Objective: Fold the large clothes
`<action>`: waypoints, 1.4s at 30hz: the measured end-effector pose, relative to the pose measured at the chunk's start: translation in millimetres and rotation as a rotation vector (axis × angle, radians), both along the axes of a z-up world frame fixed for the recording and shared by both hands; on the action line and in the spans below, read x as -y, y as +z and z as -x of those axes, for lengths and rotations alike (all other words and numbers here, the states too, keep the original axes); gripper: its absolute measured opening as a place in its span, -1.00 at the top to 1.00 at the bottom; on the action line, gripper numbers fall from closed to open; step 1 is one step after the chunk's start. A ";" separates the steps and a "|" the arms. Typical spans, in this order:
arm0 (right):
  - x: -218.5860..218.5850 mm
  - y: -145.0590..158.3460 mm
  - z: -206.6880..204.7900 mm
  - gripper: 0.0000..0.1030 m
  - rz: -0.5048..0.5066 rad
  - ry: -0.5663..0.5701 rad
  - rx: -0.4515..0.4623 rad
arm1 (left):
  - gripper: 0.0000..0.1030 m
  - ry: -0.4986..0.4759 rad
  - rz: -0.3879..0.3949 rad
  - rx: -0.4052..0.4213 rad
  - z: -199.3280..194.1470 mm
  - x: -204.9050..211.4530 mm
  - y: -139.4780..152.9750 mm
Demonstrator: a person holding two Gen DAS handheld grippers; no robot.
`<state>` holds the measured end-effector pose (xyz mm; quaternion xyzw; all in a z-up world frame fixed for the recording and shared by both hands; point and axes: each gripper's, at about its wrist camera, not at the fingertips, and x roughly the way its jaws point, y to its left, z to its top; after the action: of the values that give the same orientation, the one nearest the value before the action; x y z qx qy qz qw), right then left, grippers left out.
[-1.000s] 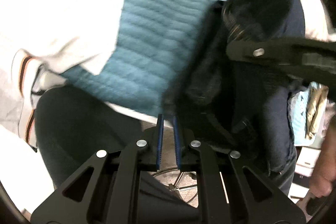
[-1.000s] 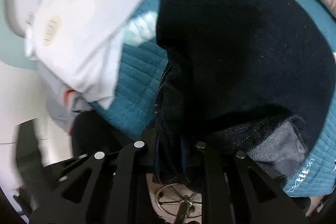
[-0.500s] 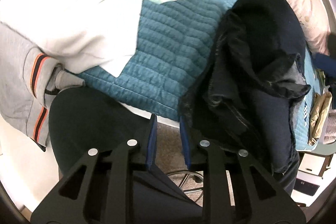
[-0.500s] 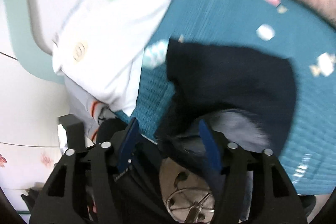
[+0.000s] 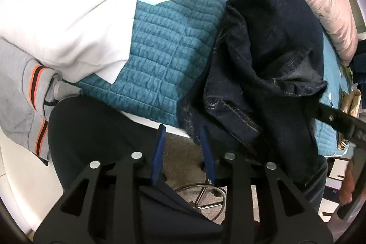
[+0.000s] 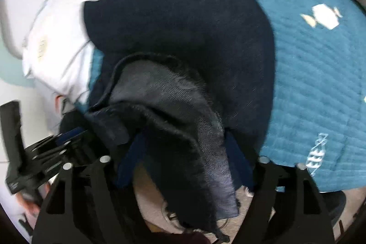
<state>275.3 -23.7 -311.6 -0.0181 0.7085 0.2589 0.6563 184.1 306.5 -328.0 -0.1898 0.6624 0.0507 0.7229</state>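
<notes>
jeans: dark blue denim jeans [image 5: 270,65] lying bunched at the near edge of the teal quilted bedspread [image 5: 164,45], one flap hanging off.
left gripper [image 5: 183,152]: jaws just been opening, nothing between them, denim now just beside.
right gripper [image 6: 183,159]: jaws just been closing; flap between them, grip unclear.
meaning: left releasing, fold unfinished.
</notes>
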 end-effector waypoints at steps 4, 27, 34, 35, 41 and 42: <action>-11.6 3.1 7.9 0.68 -0.020 0.047 0.013 | 0.38 0.014 -0.005 -0.001 2.0 -4.5 -1.5; -42.5 1.5 71.6 -0.17 -0.191 0.105 -0.217 | -0.27 -0.021 -0.033 0.125 -2.1 -11.7 57.3; 14.8 -19.9 55.9 0.51 0.030 -0.053 -0.126 | -0.27 -0.144 0.038 0.001 0.5 36.6 2.7; 24.1 -37.6 61.6 0.52 0.038 -0.087 -0.179 | -0.27 -0.148 0.040 -0.030 3.5 40.4 -7.4; 22.5 -32.4 90.9 0.54 0.078 -0.061 -0.196 | -0.18 -0.152 -0.013 -0.172 18.5 58.0 -54.6; 23.7 -33.8 95.6 0.54 0.091 -0.053 -0.213 | -0.17 -0.157 -0.019 -0.175 16.8 60.4 -56.6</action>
<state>179.7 -47.4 -345.3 -0.0015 0.7853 0.2093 0.5826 167.3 246.1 -384.6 -0.1253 0.7353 0.0166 0.6658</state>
